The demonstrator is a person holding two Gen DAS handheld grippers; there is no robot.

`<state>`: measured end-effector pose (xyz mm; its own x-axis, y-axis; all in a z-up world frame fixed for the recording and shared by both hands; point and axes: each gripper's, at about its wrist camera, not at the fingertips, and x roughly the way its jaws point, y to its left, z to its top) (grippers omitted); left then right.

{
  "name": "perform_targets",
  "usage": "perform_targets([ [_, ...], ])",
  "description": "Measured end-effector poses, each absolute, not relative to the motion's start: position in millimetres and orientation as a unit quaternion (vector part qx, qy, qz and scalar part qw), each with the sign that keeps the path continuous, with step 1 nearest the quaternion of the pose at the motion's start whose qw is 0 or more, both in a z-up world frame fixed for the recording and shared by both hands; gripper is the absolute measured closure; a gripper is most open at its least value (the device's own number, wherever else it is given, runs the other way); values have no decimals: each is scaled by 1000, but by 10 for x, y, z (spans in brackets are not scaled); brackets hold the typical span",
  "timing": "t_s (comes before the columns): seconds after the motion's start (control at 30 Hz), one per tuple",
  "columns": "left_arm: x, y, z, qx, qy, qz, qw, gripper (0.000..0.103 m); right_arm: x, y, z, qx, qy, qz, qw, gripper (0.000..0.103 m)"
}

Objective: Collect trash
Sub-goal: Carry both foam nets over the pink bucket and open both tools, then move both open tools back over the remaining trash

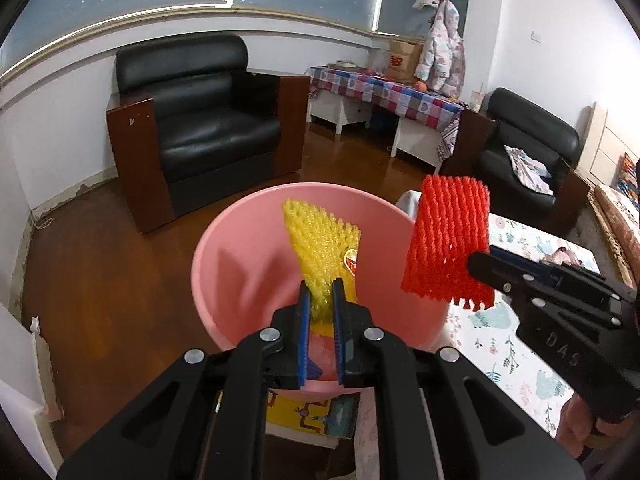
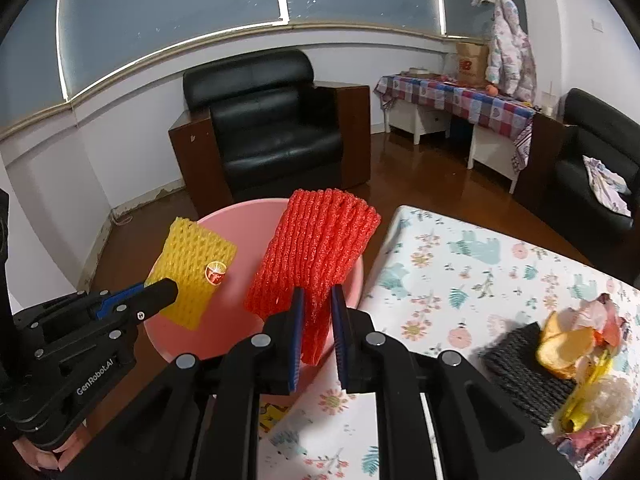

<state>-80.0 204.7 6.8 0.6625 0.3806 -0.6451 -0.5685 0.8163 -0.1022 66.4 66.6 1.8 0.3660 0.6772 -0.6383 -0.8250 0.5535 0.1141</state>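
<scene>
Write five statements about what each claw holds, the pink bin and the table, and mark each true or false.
1. The left claw grips a yellow foam net. True.
2. The right claw is empty. False: it grips a red foam net.
3. The yellow foam net hangs over the pink bin. True.
4. The pink bin stands on the floral table. False: it stands beside the table's edge.
5. Orange peel and wrappers lie on the table. True.
</scene>
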Motion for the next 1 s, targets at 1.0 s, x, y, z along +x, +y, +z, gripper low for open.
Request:
perform_targets([
  [1.0,-749,2016,93,-168,307,244,904,68,816,152,-103,-70,357,439,822,64],
])
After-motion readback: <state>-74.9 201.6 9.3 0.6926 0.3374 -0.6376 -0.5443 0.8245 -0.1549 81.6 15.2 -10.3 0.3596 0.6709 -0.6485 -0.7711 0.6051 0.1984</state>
